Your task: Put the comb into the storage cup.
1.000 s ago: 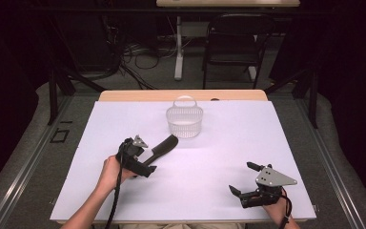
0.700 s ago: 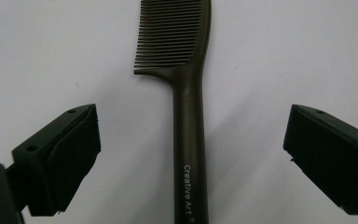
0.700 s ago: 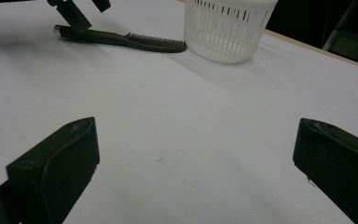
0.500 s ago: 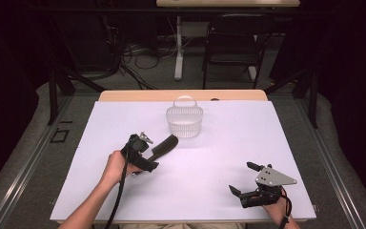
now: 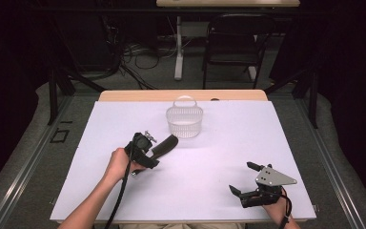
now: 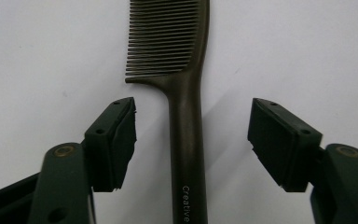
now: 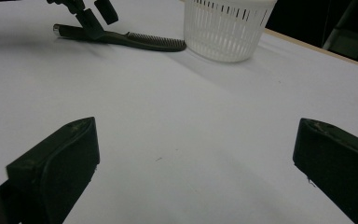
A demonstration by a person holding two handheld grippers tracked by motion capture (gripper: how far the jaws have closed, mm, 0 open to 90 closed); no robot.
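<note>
comb (image 6: 186,116): dark, flat, teeth toward 12 o'clock | left gripper (image 6: 193,140): jaws apart, closing around handle, untouched | right gripper (image 5: 249,179): apart, unmoved

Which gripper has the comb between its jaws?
The left gripper: its jaws straddle the comb handle and have just been closing, pads not yet touching. The right gripper is open over bare table.

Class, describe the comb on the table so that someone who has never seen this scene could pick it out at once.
Start at the white table and find the white slatted basket near its far edge. Just in front of it and to its left lies the comb, flat on the sheet, its handle between the jaws of the left gripper. It is the only dark, long, toothed thing there.
</note>
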